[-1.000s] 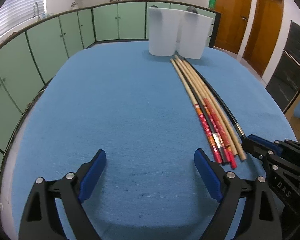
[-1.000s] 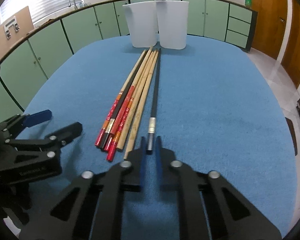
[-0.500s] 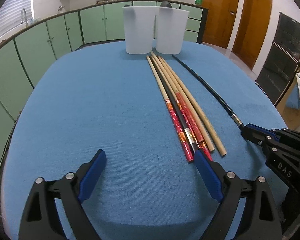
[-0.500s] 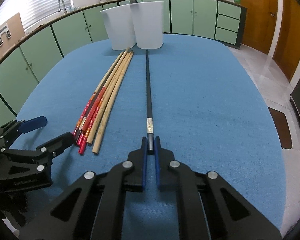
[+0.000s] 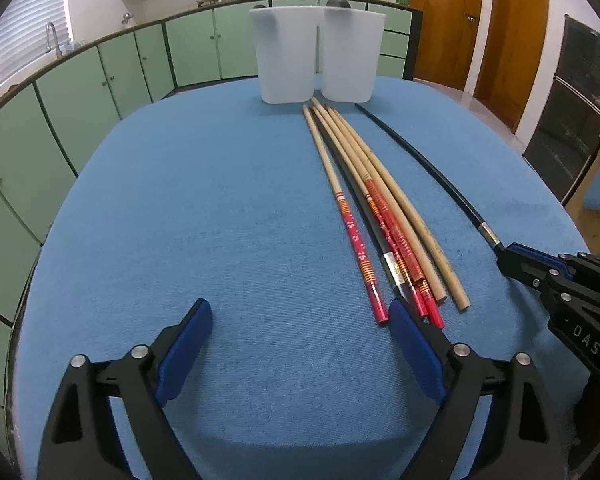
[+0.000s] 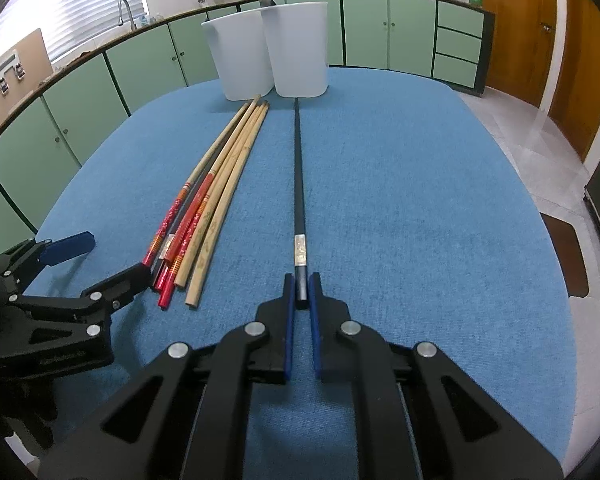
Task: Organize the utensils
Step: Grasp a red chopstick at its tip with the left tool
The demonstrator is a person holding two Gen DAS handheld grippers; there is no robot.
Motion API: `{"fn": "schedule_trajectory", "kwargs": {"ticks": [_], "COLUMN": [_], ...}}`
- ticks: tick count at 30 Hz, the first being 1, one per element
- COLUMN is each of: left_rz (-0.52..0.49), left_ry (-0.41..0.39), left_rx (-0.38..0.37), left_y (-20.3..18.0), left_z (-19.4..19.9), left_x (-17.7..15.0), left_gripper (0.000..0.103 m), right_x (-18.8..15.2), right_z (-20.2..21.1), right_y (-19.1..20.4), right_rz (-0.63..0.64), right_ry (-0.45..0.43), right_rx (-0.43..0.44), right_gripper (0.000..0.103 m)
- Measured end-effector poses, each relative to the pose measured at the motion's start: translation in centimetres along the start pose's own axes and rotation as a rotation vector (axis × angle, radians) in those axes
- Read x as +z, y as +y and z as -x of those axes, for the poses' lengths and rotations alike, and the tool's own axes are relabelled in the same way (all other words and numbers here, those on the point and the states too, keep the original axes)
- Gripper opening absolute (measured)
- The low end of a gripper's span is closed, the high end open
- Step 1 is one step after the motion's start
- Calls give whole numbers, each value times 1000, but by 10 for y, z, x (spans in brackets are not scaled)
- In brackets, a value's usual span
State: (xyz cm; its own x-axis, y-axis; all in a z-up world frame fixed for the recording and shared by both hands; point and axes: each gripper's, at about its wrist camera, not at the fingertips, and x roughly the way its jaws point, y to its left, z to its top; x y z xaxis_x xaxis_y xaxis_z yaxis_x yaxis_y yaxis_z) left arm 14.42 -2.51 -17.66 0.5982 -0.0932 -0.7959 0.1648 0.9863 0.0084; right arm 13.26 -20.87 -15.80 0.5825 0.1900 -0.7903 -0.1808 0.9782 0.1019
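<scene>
Pinching slim black chopstick (image 6: 298, 184): right claw (image 6: 301, 304) | left claw (image 5: 300, 344): wide, closing, empty | blue woven cloth (image 5: 220, 220)

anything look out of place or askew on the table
One black chopstick lies apart from the bundle, its end pinched in the right gripper. A second black one is still in the bundle. Nothing is spilled or broken.

A plain blue cloth (image 6: 420, 200) covered the table. On it, before two white containers (image 6: 296, 48), lay tan chopsticks (image 5: 380, 184), some with red, gold-banded ends, and a black chopstick (image 6: 298, 184) with a silver band. Behind stood pale green cabinets (image 5: 100, 80).
</scene>
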Motion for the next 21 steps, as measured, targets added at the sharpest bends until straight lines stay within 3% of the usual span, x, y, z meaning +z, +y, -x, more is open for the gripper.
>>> {"fn": "schedule_trajectory", "kwargs": {"ticks": [6,8,11,14,16,21], "left_rz": [-4,-2,-13,-38,-56,-49], "left_ry": [-18,-25,-31,-34,-36,-38], "left_rx": [-27,-33,-39,-24,-20,-15], "left_y": [-4,-6,-11,-19,-24,-25], "left_z": [3,4,5,5,5,5], "left_x": [0,0,0,-1,-1,0], "left_gripper": [57,41,25,14,7,7], "right_x": [0,-1,-1,-2,-2,-3], "right_z": [0,0,0,-1,-1,-1], "right_y": [-1,-1,0,2,3,1], "right_rz": [-2,1,4,10,12,-2], "right_ry": [1,1,0,-3,-4,-8], "right_rx": [5,2,-2,-11,-13,3], "right_gripper": [8,8,8,7,6,6]}}
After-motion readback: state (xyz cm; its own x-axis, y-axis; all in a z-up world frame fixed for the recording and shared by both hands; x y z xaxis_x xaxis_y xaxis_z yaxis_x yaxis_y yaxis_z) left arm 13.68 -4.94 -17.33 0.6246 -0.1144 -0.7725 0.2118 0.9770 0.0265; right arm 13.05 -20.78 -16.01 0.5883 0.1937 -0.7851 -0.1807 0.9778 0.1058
